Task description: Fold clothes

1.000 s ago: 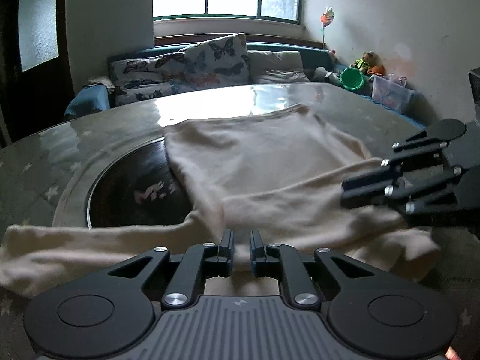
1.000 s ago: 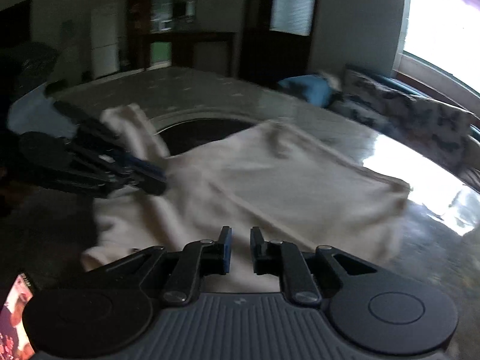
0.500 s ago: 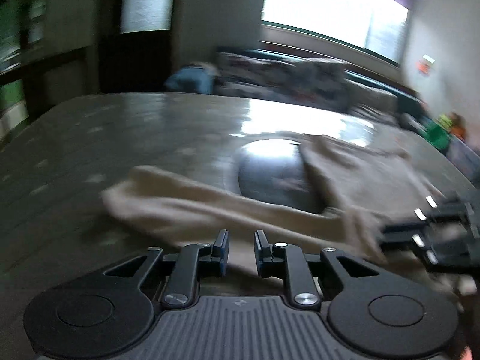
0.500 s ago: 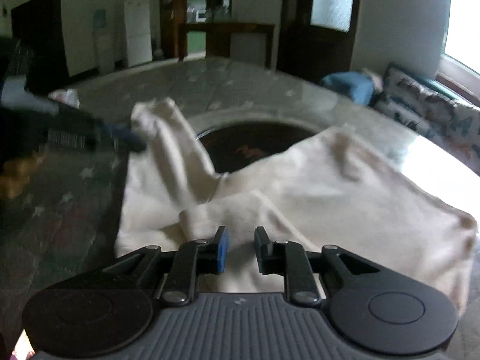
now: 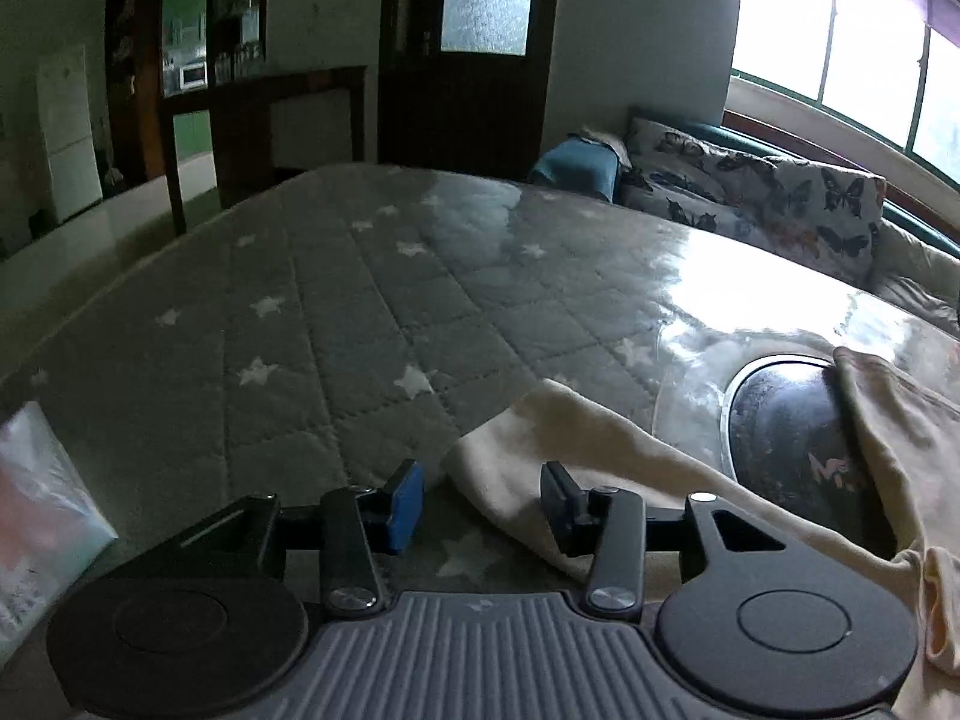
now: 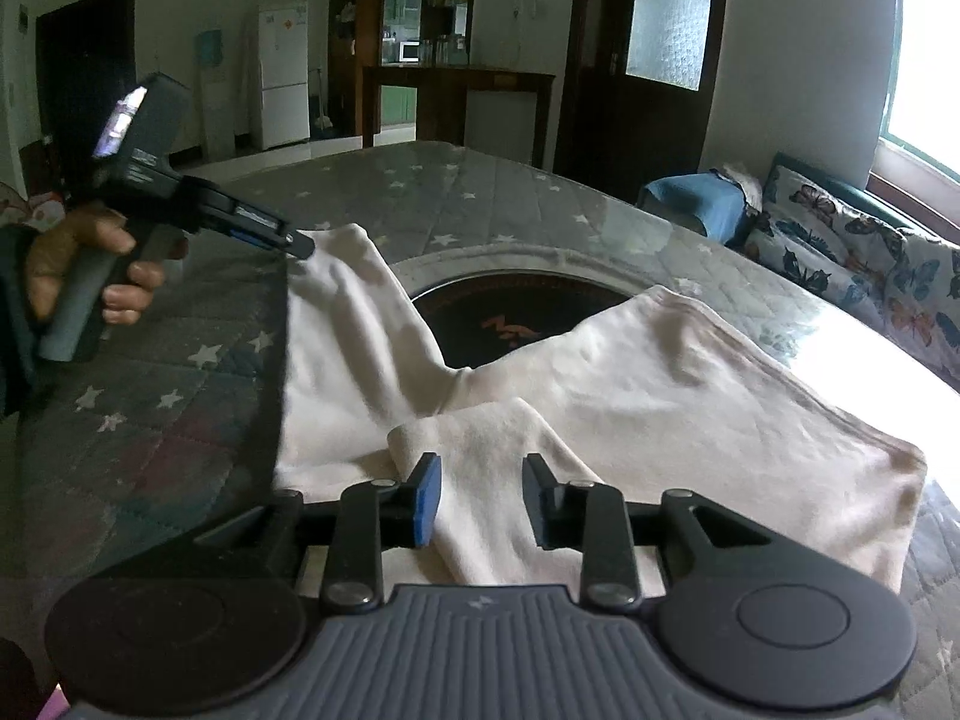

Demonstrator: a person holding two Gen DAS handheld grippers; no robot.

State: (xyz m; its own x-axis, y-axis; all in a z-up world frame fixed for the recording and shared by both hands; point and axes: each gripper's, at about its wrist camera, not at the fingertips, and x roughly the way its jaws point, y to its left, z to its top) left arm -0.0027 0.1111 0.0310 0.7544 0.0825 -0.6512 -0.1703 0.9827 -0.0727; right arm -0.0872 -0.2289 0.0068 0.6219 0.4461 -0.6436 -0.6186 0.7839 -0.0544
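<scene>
A cream long-sleeved garment [image 6: 660,384] lies on the quilted star-patterned table cover [image 6: 180,372]. One sleeve [image 6: 342,300] stretches left; its cuff end [image 5: 516,450] lies at my left gripper [image 5: 480,498], which is open with the cuff edge between the fingers. In the right wrist view the left gripper [image 6: 294,243] touches the sleeve tip. My right gripper [image 6: 480,498] is open, its fingers on either side of the folded-in other sleeve [image 6: 498,450] on the garment's body.
A dark round inset [image 6: 516,318] in the table is partly covered by the garment. A plastic packet [image 5: 42,516] lies at the left edge. A sofa with butterfly cushions [image 5: 768,192] stands beyond the table.
Both grippers have opened. The left gripper swung left to the end of the outstretched sleeve. The right gripper let go and stays over the folded sleeve.
</scene>
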